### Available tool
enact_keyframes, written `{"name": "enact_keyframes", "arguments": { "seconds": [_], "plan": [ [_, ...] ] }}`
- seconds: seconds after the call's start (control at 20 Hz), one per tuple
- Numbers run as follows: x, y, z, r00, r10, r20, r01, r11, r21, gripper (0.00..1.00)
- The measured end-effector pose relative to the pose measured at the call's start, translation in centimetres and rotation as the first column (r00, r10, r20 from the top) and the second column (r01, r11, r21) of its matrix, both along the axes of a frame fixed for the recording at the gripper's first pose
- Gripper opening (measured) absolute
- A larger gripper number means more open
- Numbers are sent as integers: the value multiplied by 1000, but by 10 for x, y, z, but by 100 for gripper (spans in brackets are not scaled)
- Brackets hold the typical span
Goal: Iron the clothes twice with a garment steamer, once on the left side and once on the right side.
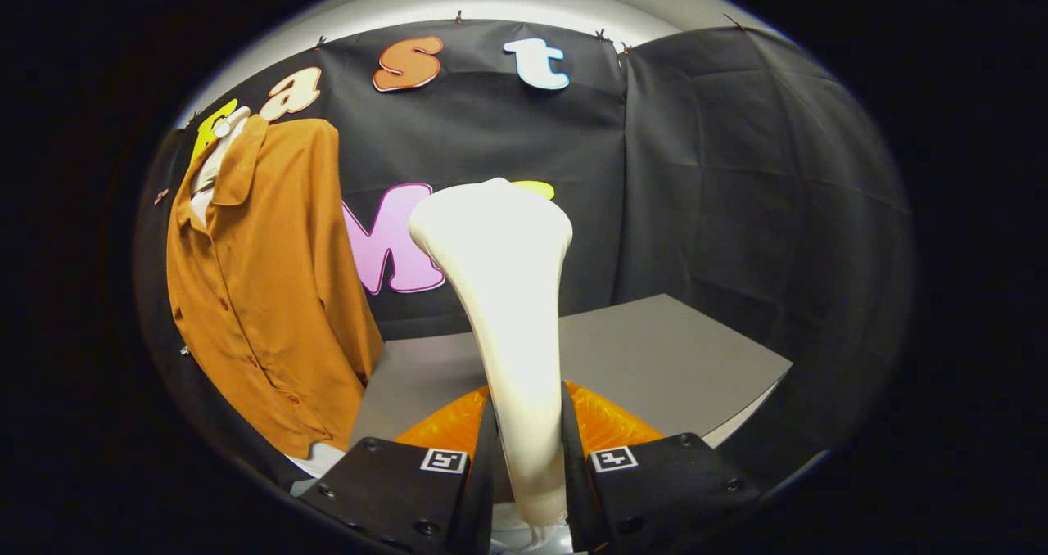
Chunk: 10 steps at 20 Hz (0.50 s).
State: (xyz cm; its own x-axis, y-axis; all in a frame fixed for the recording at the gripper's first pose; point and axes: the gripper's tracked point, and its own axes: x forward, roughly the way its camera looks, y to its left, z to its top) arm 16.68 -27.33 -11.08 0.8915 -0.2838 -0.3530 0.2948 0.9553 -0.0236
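An orange button-front shirt (266, 293) hangs at the left of the frame against the black cloth wall. A grey table (655, 358) lies centre-right. The cream plastic garment steamer (503, 293) stands upright mid-frame, the jaws (528, 465) clamped on its handle.

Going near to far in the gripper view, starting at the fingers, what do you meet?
Gripper fingers shut on the cream plastic garment steamer handle → grey tabletop → black cloth booth wall. The orange button-up shirt hangs off to the side.
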Motion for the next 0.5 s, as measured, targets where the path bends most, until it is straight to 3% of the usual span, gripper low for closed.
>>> {"name": "enact_keyframes", "arguments": {
  "seconds": [0.5],
  "plan": [
    [18, 161, 27, 994, 91, 68, -87, 995, -47, 40]
  ]
}}
